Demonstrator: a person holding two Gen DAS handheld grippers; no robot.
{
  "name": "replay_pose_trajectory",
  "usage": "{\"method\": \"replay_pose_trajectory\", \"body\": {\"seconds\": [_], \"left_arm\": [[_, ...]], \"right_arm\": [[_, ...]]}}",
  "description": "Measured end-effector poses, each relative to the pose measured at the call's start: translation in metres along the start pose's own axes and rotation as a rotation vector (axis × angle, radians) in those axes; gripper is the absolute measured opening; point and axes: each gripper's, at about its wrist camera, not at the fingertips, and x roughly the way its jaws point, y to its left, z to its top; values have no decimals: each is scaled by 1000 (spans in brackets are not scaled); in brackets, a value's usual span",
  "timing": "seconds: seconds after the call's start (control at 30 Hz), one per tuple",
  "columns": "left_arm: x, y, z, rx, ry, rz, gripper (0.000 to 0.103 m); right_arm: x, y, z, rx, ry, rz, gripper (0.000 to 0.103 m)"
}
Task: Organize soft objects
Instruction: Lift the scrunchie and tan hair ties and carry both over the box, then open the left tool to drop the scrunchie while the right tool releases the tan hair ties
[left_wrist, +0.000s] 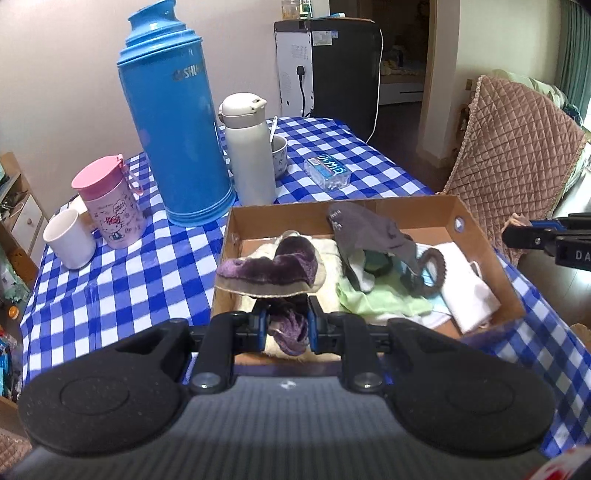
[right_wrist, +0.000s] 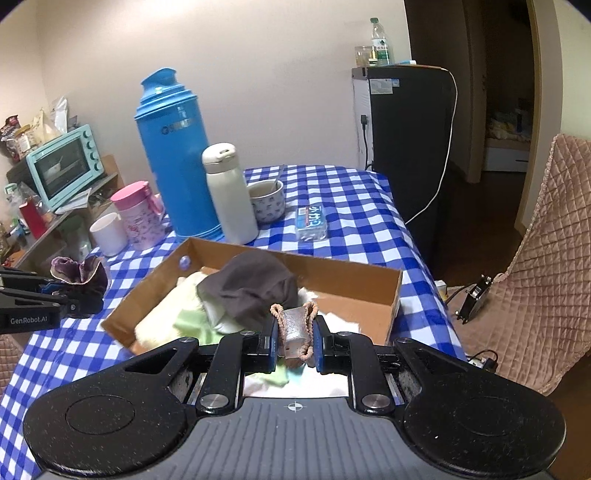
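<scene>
The table (left_wrist: 110, 295) wears a blue-and-white checked cloth, and at its near part sits a shallow cardboard box (left_wrist: 491, 266) full of soft things.

Nearest, the left gripper (left_wrist: 286, 325) has its fingers clamped on a purple plush slipper (left_wrist: 269, 266): fuzzy purple upper, pale beige sole edge, its toe drooping over the box's near-left part while the heel is bunched between the pads. In the right wrist view this same slipper (right_wrist: 79, 273) shows at the left, held just off the box's left wall.

The right gripper (right_wrist: 294, 339) is closed on a grey knitted piece (right_wrist: 293, 328) with a brownish crocheted edge, held over the near side of the box.

Inside the box lie a dark grey cloth (left_wrist: 365, 229) draped in a heap, a pale green cloth (left_wrist: 384, 299) beneath it, a white folded cloth (left_wrist: 469, 291) to the right and a cream fleecy item (left_wrist: 258, 251) at the left.

Beyond the box stand a white mug (left_wrist: 68, 240), a pink lidded cup (left_wrist: 110, 203), a tall blue thermos (left_wrist: 173, 122) and a white flask (left_wrist: 247, 151); farther on, a bowl with a spoon (left_wrist: 279, 153) and a small blue packet (left_wrist: 327, 171).

Against the far wall stands a black cabinet (left_wrist: 332, 66), a quilted brown chair cover (left_wrist: 517, 155) is at the right, and a teal toaster oven (right_wrist: 64, 166) sits far left.
</scene>
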Motion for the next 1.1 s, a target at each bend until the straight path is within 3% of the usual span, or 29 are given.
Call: {"method": "replay_pose_trajectory", "body": {"seconds": [0.6, 0.93, 1.1], "left_arm": [[82, 6, 47, 91, 6, 19, 20], [127, 5, 60, 135, 57, 33, 21], [143, 5, 62, 119, 81, 40, 27]], "right_arm": [[61, -35, 18, -33, 41, -31, 19], [81, -57, 21, -2, 51, -48, 19], [88, -66, 20, 7, 57, -54, 19]]}}
